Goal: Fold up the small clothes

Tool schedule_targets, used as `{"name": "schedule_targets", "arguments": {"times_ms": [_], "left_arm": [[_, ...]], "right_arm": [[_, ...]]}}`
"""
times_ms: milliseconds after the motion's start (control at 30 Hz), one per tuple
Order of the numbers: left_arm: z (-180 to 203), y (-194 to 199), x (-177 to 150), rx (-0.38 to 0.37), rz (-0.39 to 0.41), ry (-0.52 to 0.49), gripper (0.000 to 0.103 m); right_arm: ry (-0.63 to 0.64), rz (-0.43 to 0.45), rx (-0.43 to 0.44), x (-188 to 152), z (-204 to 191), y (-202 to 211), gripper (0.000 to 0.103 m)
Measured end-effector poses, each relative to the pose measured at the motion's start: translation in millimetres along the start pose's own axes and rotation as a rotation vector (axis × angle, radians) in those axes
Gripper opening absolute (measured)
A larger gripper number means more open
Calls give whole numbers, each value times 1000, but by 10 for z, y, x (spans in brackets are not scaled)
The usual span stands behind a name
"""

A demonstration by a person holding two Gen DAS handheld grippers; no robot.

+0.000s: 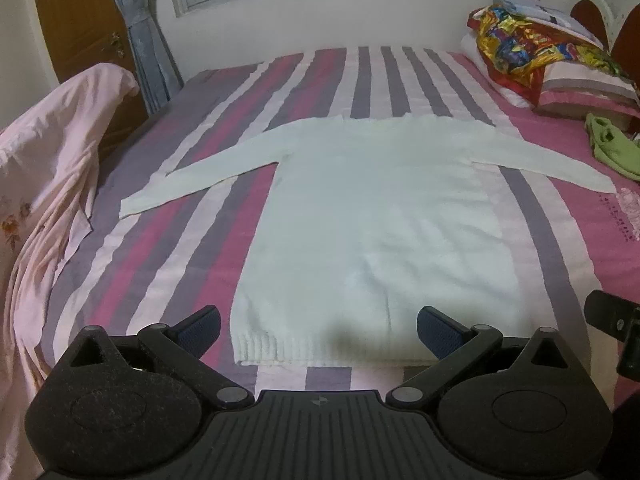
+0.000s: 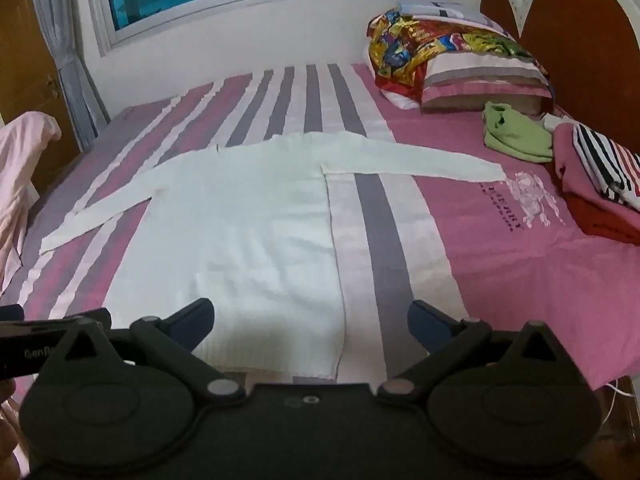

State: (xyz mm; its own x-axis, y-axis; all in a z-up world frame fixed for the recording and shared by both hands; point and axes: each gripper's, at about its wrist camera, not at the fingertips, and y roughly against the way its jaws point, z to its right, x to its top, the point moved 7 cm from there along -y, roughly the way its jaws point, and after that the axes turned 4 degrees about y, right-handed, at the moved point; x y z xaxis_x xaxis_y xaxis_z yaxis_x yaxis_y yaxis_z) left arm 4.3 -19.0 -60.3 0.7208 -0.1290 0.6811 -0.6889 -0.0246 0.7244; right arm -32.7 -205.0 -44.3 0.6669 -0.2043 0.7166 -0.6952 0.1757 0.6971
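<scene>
White sweater (image 1: 376, 216) spread flat on the striped bed (image 1: 168, 248), sleeves out to both sides, ribbed hem nearest the jaws. Left gripper (image 1: 318, 330): jaws wide apart, tilted downward above the hem, which lies between them; nothing held. Right gripper (image 2: 310, 320): jaws wide apart, tilted downward over the hem's right corner. Each gripper's edge is cut off in the other's view. Sweater weave washed out. Green cloth (image 2: 516, 132) lies well beyond the right jaw.
</scene>
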Motion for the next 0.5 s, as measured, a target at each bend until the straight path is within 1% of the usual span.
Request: {"name": "schedule_targets", "arguments": {"times_ms": [300,500], "left_arm": [[8,3,-14,5,0,-2,103],[41,-11,-28,-15,-12,-25,103]], "right_arm": [[18,-3,-23,-28,-57,-2,103],[11,-9,-40,-24,-51,6,103]]}}
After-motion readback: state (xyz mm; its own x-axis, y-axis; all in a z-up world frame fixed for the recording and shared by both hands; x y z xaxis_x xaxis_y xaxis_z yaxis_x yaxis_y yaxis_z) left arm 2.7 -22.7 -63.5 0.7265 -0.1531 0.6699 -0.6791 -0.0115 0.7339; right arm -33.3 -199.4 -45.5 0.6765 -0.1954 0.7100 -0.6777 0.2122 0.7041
